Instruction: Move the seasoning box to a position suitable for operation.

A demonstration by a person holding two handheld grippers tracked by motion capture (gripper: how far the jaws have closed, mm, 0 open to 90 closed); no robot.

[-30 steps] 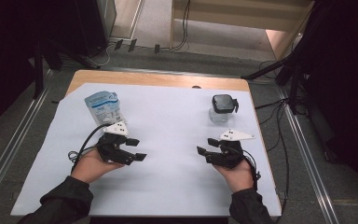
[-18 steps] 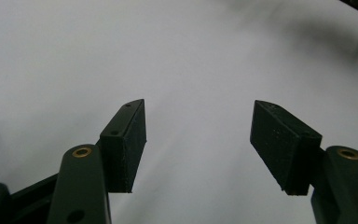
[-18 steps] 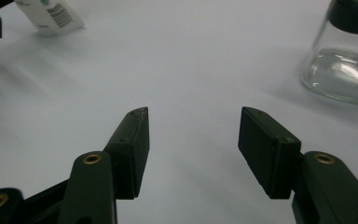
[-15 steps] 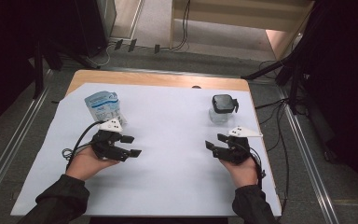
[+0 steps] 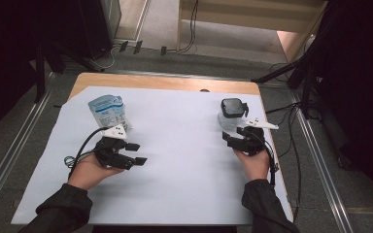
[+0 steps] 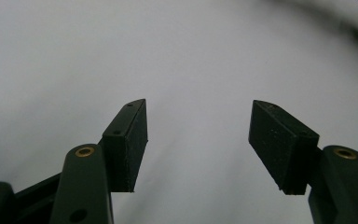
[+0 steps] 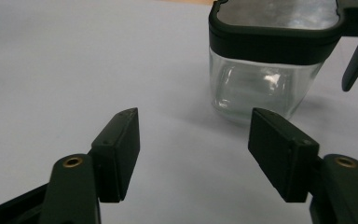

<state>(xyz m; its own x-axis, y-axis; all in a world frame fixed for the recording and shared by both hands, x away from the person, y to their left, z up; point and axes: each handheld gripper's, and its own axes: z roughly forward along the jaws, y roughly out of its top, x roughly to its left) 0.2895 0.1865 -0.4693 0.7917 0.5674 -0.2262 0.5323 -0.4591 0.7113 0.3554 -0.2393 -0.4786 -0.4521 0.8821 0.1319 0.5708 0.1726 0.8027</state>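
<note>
A clear glass jar with a black clip lid stands at the right of the white sheet. My right gripper is just in front of it and open. In the right gripper view the jar rises close beyond the right gripper, slightly right of the gap. Its jaws have just been opening and nothing is between them. A blue and white pouch stands at the far left. My left gripper is open below the pouch and points right. The left gripper has only bare sheet between its fingers.
The white sheet covers most of the wooden table. Black cables trail from both grippers, and more run along the floor at the right. Dark stands and a metal rail flank the table.
My right hand has moved away from the person and to the right, closer to the jar. The left hand has stayed where it was.
</note>
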